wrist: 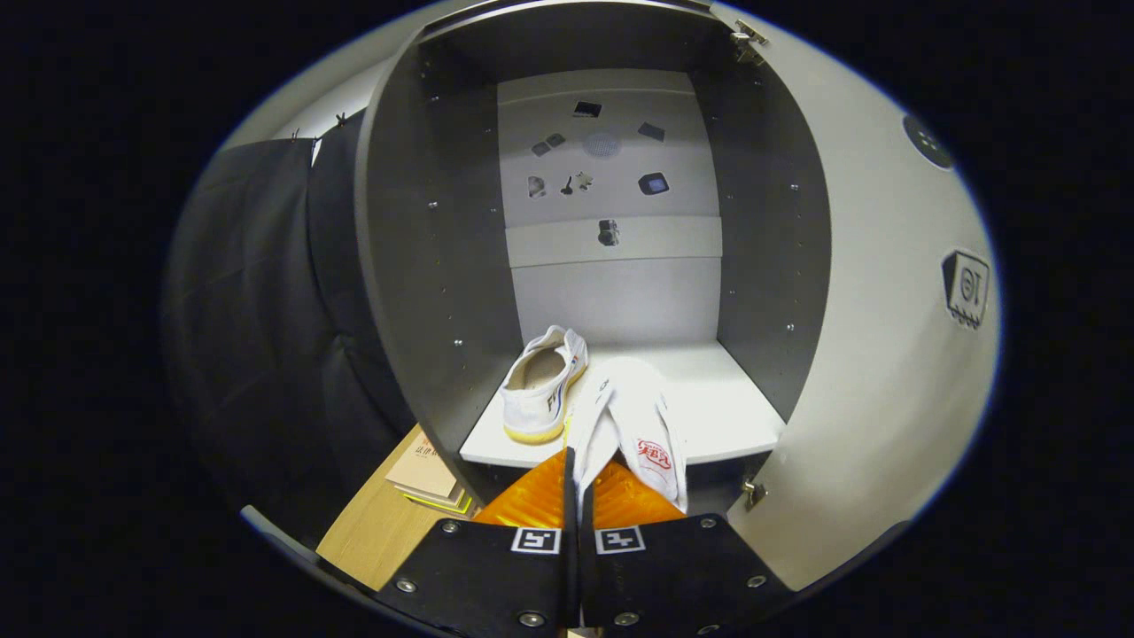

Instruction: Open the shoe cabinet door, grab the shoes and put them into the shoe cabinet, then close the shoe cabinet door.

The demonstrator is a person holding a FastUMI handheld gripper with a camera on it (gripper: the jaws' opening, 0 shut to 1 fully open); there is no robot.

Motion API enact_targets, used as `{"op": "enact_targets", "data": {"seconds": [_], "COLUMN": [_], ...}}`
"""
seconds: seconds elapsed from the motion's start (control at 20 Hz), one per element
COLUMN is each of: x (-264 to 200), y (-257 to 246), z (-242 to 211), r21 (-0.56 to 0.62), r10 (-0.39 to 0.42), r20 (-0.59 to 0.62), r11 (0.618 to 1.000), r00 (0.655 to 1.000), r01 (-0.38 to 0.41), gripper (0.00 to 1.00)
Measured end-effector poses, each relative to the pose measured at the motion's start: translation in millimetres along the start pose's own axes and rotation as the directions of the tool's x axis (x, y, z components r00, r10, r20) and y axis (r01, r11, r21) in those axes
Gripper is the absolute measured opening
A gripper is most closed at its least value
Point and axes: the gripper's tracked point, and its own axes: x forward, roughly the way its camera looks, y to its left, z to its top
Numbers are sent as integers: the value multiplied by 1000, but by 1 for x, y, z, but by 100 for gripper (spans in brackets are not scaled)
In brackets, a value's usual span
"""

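The gripper has its two fingers drawn together on the upper of a white shoe, pinching the cloth between them. That shoe hangs from the fingertips, its opening spread wide, a red printed mark showing on the insole. It sits at the near edge of the shelf, slightly to the right; whether its toe already rests on the shelf or is a little above it is hard to tell from this angle.

A second white shoe lies on the shelf to the left of the held one, just beside it. It stands on its pale yellow sole with the heel towards the near edge and the toe pointing to the back.

The cabinet is open. Its dark side walls rise left and right of the shelf, with rows of small holes in them. The light back panel at the far end carries several small dark patches and a dark fitting on a crossband. The door is swung out to the right, its pale inner face turned this way, with hinges at its top and bottom corners.

To the near left of the cabinet, low down, a few books lie stacked on a wooden surface. Black cloth hangs beyond, on the left.
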Motion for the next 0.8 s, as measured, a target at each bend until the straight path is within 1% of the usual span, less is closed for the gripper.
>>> {"op": "enact_targets", "data": {"seconds": [0.2, 0.4, 0.6, 0.8], "x": [61, 117, 163, 181], "y": [-27, -56, -72, -69], "z": [30, 40, 35, 21], "r21": [-42, -81, -129, -121], "r10": [-34, -66, -88, -89], "r20": [-25, -73, -138, -194], "r11": [999, 995, 989, 990], "r00": [999, 995, 987, 977], "r01": [33, 60, 71, 67], "gripper": [0, 0, 0, 0]}}
